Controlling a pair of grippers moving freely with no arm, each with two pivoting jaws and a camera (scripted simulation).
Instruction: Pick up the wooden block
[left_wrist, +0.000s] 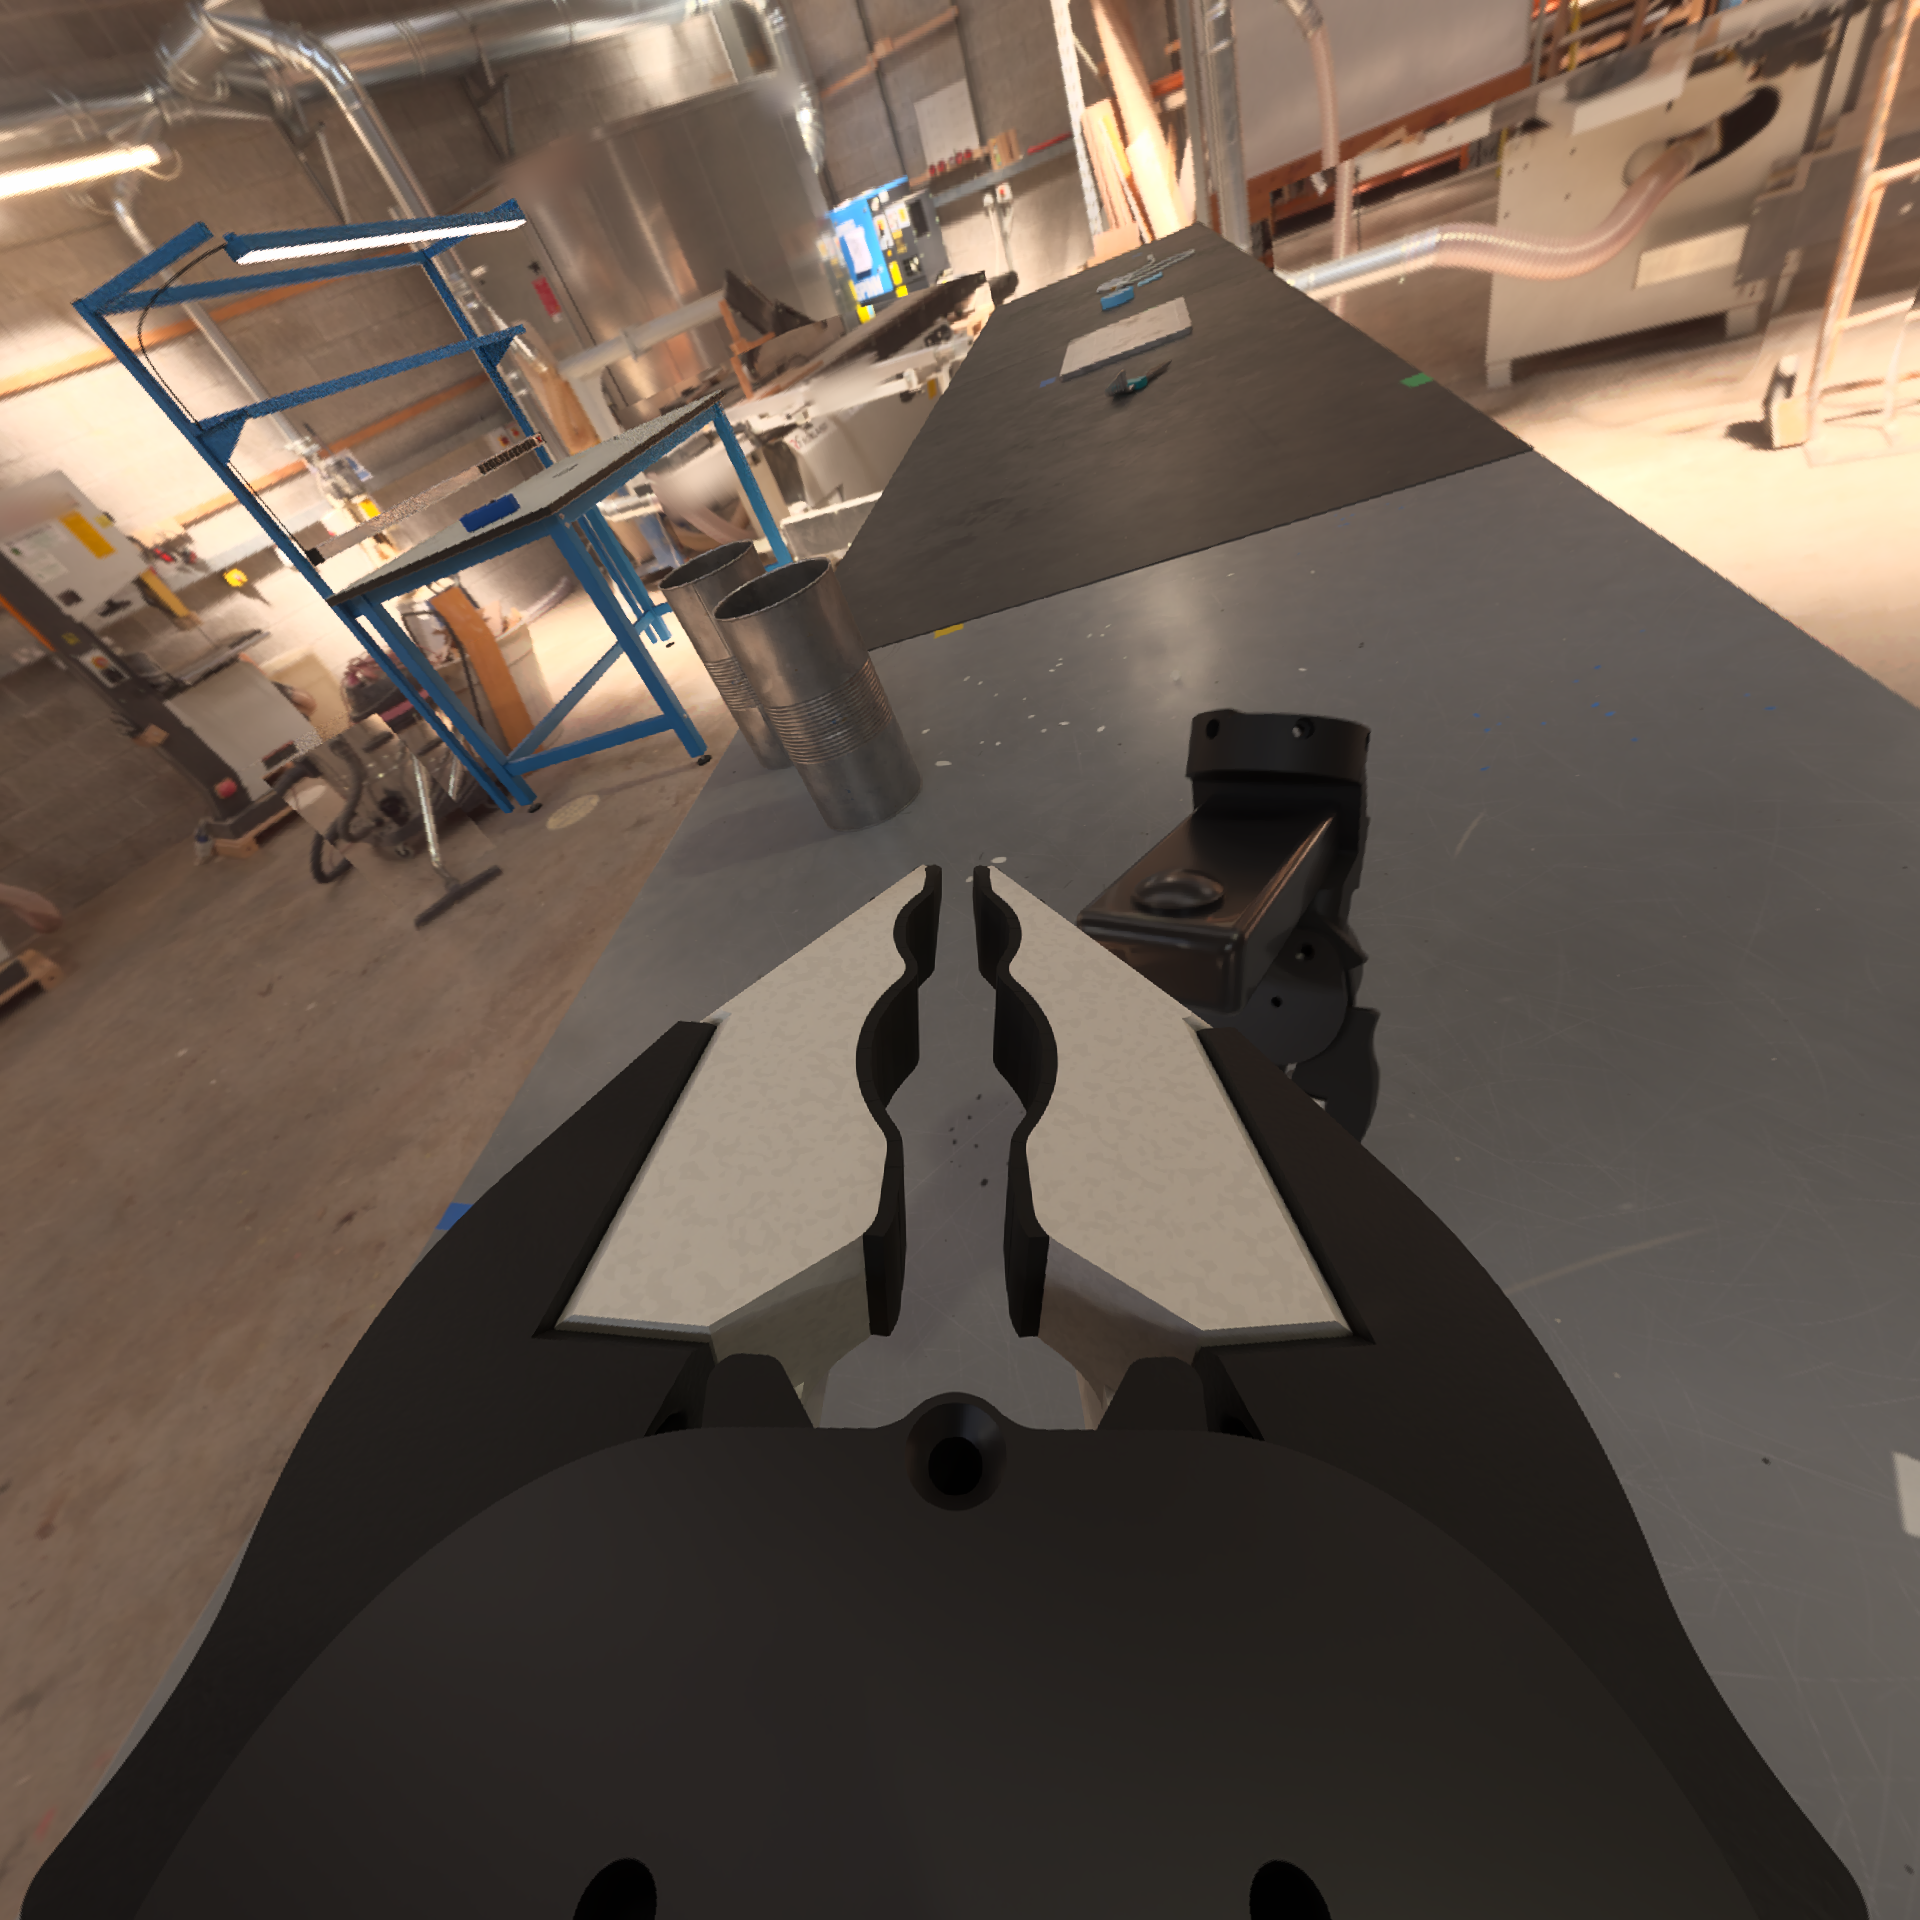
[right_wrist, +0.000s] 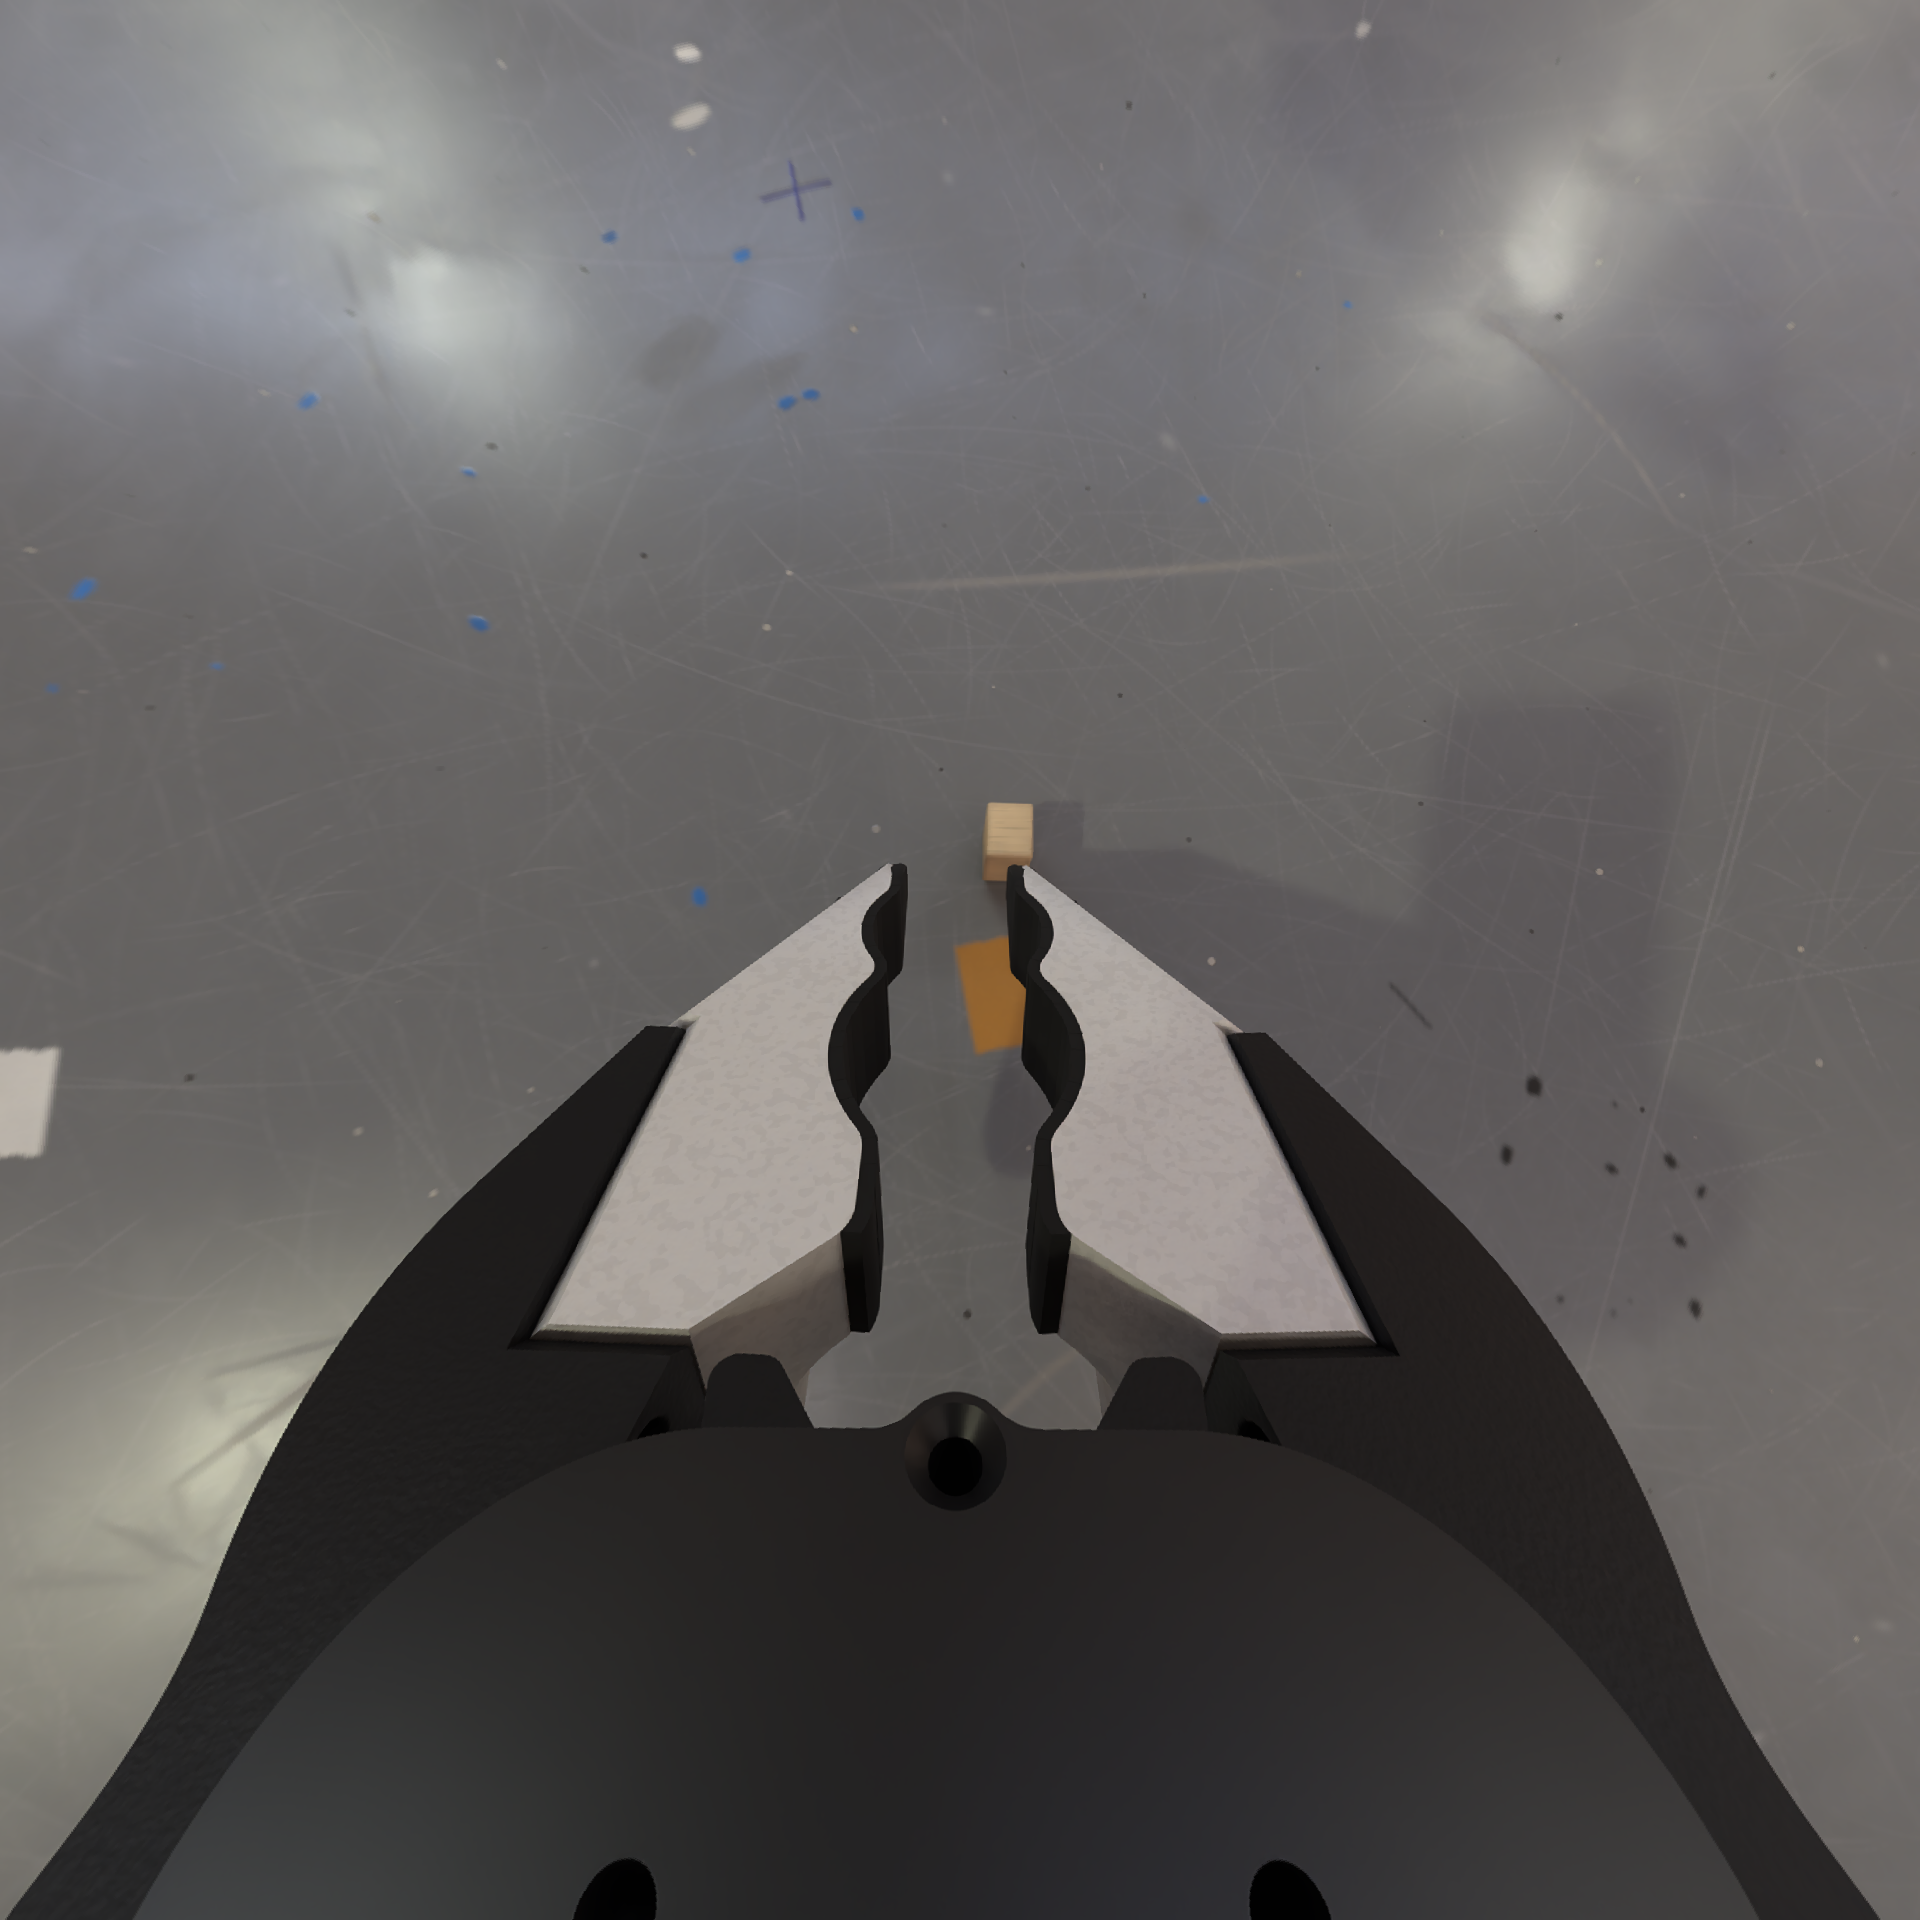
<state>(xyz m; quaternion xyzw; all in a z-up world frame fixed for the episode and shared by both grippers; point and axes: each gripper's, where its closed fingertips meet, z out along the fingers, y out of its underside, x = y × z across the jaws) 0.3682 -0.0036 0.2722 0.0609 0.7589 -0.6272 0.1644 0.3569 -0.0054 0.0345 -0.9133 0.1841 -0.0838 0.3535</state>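
The right gripper points steeply down at a scratched grey tabletop, its two fingers set apart with a clear gap between the tips and nothing held. The wooden block, a small pale cube, sits on the tabletop just past the fingertips, a little to the right of the gap's centre line and close to the tip of the right-hand finger; whether they touch cannot be told. An orange patch of tape lies flat on the surface nearer the camera, seen through the gap and partly covered by the right-hand finger. Blue paint specks and a small drawn cross dot the surface farther off. The left gripper hovers over the same grey table near its left edge, its fingertips nearly together with only a narrow slit between them, empty. Just to its right the other gripper's black body shows, and beyond stand two metal cylinders.
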